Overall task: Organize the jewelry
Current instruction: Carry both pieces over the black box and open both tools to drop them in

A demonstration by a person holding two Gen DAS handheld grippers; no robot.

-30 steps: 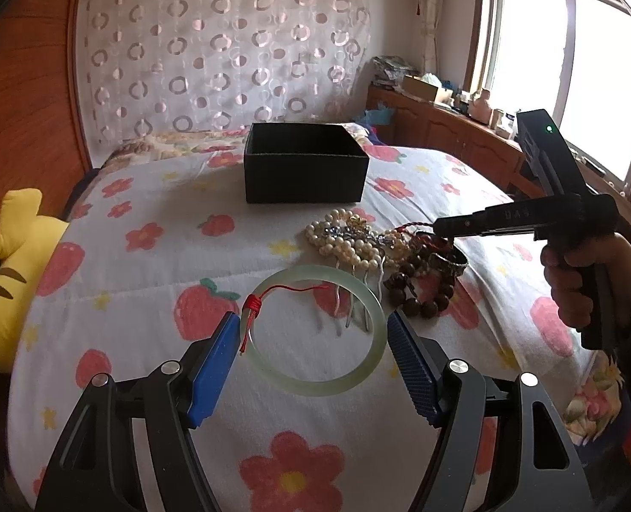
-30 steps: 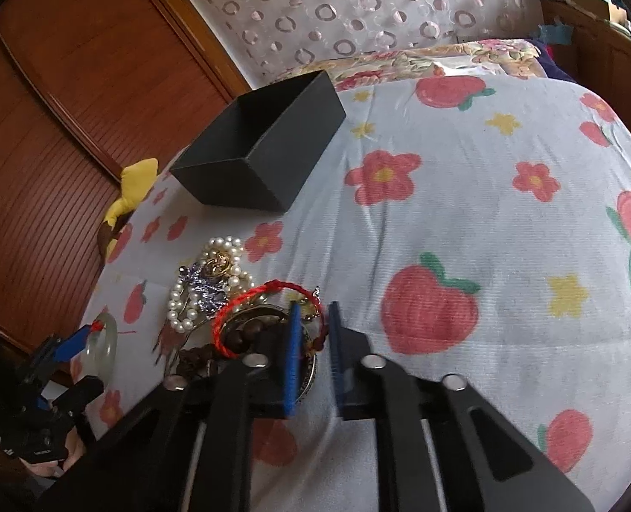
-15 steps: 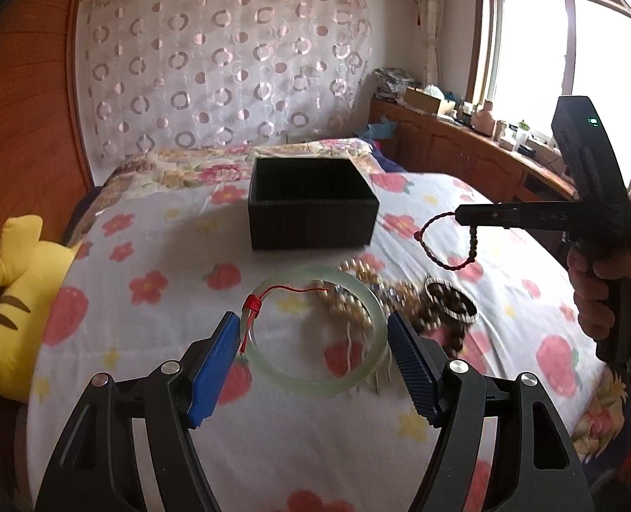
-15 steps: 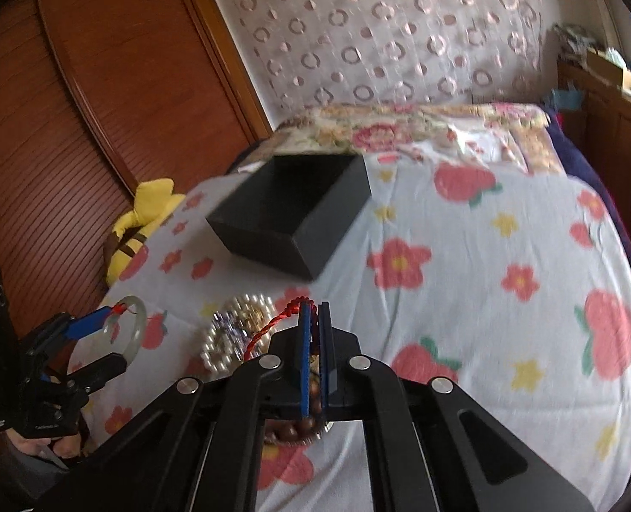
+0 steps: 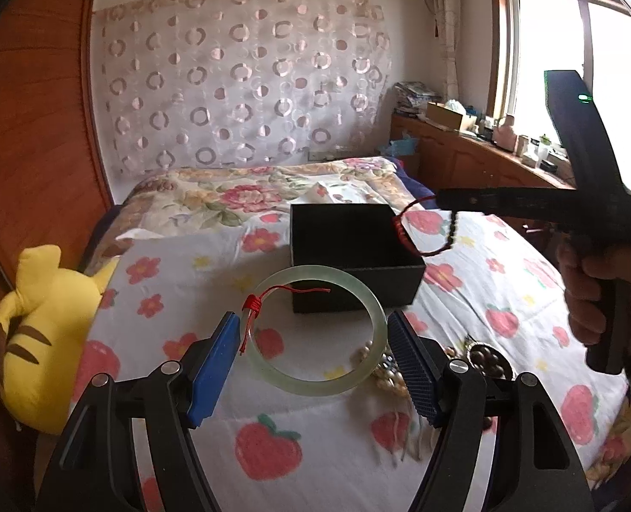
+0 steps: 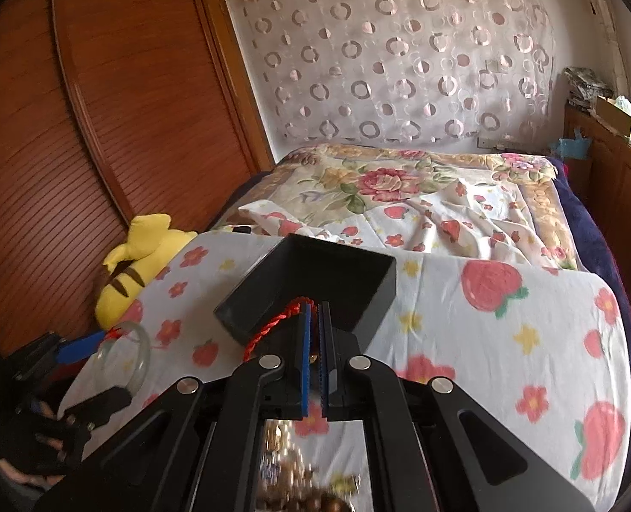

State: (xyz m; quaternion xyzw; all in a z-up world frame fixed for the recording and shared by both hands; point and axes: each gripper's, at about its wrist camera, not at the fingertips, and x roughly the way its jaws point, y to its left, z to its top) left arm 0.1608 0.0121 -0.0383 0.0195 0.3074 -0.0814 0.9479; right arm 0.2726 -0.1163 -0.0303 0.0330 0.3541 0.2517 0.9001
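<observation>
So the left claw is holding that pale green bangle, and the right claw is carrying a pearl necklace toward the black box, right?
Not pearls. The right claw is shut on a red cord bracelet by the black box; the left wrist view shows it. The left claw does hold the pale green bangle.

The bangle (image 5: 315,333) is pale translucent green with a red thread knotted on it, and the cord bracelet (image 5: 426,230) is red with dark beads. The box (image 5: 358,281) is plain black — the bedsheet (image 5: 178,298) under it white, printed with red strawberries, pink flowers and small yellow stars. At the sheet's left edge the plush toy (image 5: 38,341) is yellow with brown stripes.
</observation>
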